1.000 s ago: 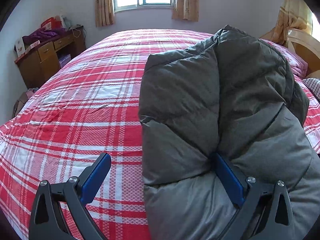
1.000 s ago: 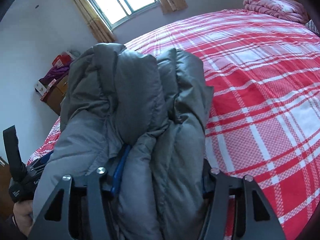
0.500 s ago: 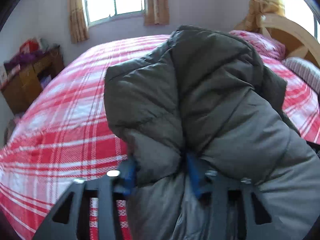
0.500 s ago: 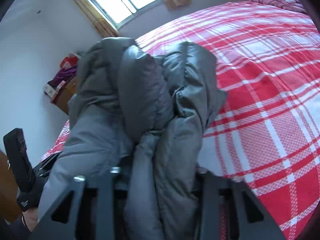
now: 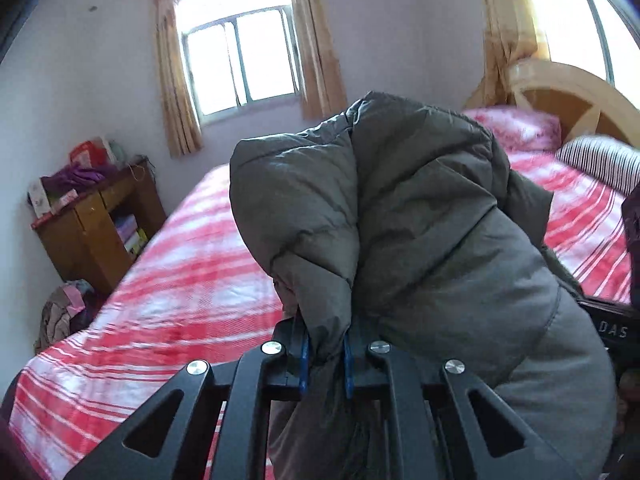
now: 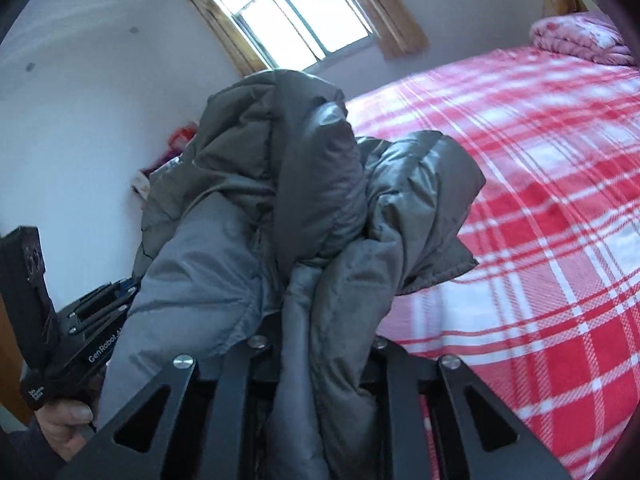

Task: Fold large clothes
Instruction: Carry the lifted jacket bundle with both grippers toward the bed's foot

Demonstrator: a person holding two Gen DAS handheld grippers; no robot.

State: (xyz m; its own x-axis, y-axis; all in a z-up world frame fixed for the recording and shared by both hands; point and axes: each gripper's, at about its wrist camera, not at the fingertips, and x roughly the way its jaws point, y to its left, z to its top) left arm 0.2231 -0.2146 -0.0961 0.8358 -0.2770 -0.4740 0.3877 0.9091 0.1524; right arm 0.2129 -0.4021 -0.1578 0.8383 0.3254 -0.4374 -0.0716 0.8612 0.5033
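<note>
A grey puffer jacket [image 5: 420, 216] hangs bunched in the air above the red and white plaid bed [image 5: 180, 280]. My left gripper [image 5: 326, 356] is shut on a fold of its edge, blue pads pinching the fabric. In the right wrist view the same jacket [image 6: 312, 208] drapes over my right gripper [image 6: 320, 344], which is shut on a thick fold; its pads are hidden by cloth. The left gripper's body [image 6: 92, 332], held by a hand, shows at the lower left of that view.
A wooden cabinet [image 5: 96, 228] with clutter on top stands left of the bed, a pile of clothes [image 5: 64, 316] at its foot. Pink bedding [image 5: 520, 128], a striped pillow [image 5: 600, 160] and the wooden headboard [image 5: 568, 96] are at the right. Plaid bed [image 6: 540, 200] spreads rightward.
My left gripper has closed from open onto the jacket's edge. Both grippers have lifted the jacket up off the bed, and the views have tilted up toward the windows.
</note>
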